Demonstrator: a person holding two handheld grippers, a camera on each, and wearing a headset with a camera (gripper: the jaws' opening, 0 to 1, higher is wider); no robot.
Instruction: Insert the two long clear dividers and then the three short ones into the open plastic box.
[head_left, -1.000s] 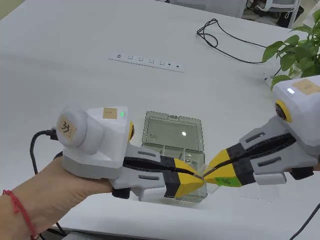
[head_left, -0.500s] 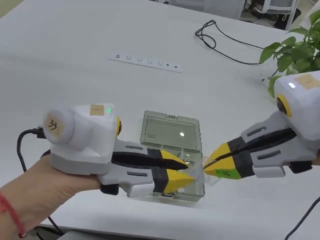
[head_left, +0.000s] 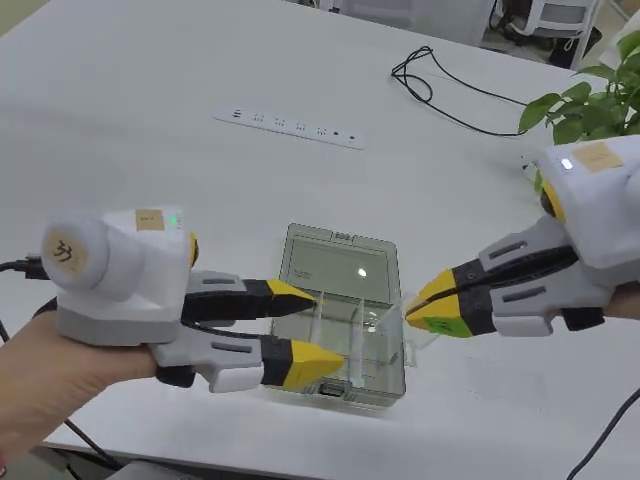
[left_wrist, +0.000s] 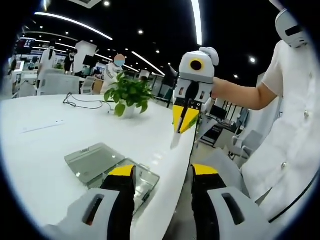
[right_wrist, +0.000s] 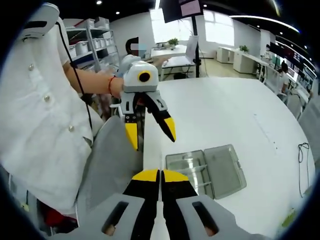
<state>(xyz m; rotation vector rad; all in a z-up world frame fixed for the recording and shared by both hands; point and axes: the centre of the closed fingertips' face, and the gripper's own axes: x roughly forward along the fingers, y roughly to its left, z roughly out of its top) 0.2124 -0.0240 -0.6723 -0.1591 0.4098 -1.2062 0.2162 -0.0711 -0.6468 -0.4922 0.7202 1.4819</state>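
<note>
The right claw is pressed together, pinching a clear divider just above the right wall of the open plastic box, which sits near the counter's near edge. The left claw hangs spread by the box's left side. The divider should probably be squared to the walls and lowered straight, with the left claw bracing the box.

The white table carries the open plastic box just below and between the tips of both pairs of jaws, a power strip well beyond them, and farther off a black cable and a potted plant.
</note>
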